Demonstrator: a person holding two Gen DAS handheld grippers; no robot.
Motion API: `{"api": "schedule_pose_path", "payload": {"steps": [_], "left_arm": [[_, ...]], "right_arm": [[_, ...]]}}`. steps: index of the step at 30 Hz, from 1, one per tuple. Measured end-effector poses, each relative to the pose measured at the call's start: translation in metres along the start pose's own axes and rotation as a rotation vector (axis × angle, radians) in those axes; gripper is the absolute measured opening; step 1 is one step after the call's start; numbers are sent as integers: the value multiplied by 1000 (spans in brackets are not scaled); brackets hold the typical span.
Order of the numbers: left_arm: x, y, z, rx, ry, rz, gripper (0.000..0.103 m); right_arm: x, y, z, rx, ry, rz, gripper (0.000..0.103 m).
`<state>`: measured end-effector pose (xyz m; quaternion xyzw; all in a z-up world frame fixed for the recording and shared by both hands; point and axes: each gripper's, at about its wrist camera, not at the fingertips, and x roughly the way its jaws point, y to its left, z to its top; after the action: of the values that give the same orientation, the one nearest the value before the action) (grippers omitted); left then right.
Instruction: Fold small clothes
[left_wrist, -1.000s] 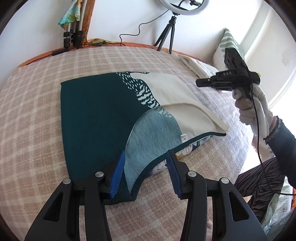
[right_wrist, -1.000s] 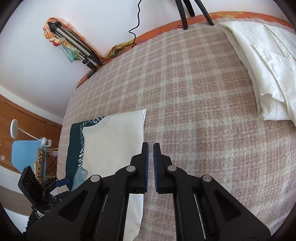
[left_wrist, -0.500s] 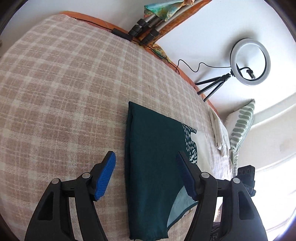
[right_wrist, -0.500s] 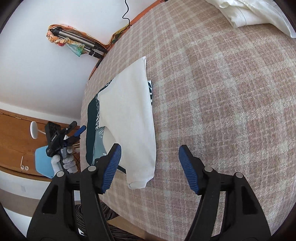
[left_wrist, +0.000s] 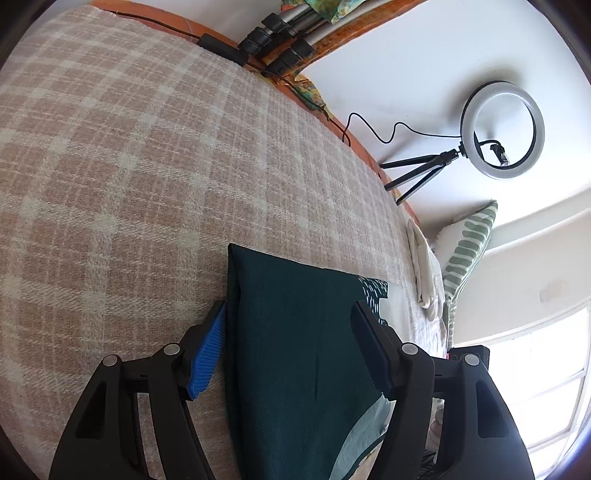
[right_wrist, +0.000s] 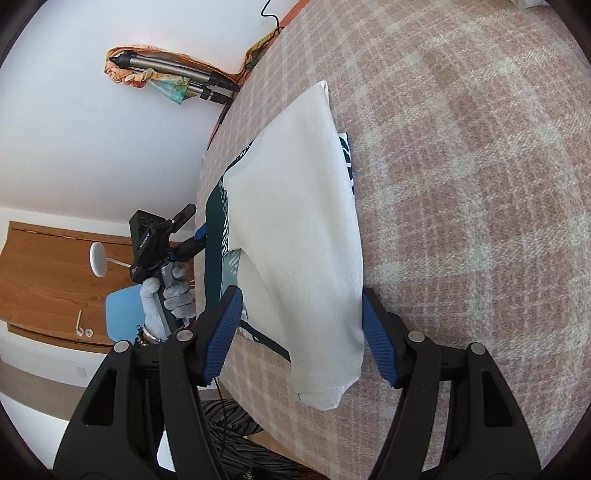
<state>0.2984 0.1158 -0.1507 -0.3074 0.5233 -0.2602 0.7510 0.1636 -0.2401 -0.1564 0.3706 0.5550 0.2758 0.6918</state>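
A small garment lies partly folded on the checked bedspread (left_wrist: 110, 166). In the left wrist view its dark green side (left_wrist: 295, 350) fills the space between the jaws. My left gripper (left_wrist: 291, 350) is open and straddles the green edge of the cloth. In the right wrist view the cream side of the garment (right_wrist: 303, 229) lies on top, with green and patterned cloth showing at its left. My right gripper (right_wrist: 299, 332) is open, its blue pads on either side of the cream edge. The left gripper (right_wrist: 184, 232) shows there too, held by a gloved hand at the garment's far side.
A ring light on a tripod (left_wrist: 495, 129) stands at the bed's far edge. A patterned pillow (left_wrist: 469, 251) and folded white cloth (left_wrist: 424, 273) lie beside it. Folded tripods (right_wrist: 177, 81) lean on the wall. A blue chair (right_wrist: 122, 314) stands off the bed.
The right gripper opened from shut and swung to the cream edge. The left gripper stayed open, turned, and moved to the green edge, closing in on the cloth.
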Motion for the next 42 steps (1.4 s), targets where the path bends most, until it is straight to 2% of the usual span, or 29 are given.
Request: {"api": "schedule_pose_path", "payload": {"steps": [6,7,8,10,11,12,15,16,22,26,33,42], "left_arm": [[17,-17,5,69,18,21,62],[19,-20,5,85,24,37,51],[24,-21,5,97,40,56,36],[26,-26,3,131,36,105,25],[28,-29,2,149,34,130,23],[29,-32,1,168,31,155,21],[29,-44,-5,232,13,216,10],[28,-49,-8,259,1,230,8],[24,-83,-30,433,-49,296,6],[12,-106,-36,488,-97,297,6],[-8,-133,-36,515,-137,260,6],[5,-180,-35,572,-149,209,6]], "right_arm": [[22,16,10,-12,3,5,68],[24,20,10,-35,0,-20,64],[26,24,10,-62,3,-49,61],[32,29,9,-85,19,-84,47],[35,29,8,-86,24,-88,45],[36,30,8,-95,28,-105,38],[39,37,6,-154,34,-210,14],[40,41,5,-170,33,-233,12],[44,80,-4,-353,-20,-419,7],[39,102,-10,-448,-52,-480,6],[27,124,-13,-544,-90,-569,6],[-13,147,-16,-664,-153,-678,6]]}}
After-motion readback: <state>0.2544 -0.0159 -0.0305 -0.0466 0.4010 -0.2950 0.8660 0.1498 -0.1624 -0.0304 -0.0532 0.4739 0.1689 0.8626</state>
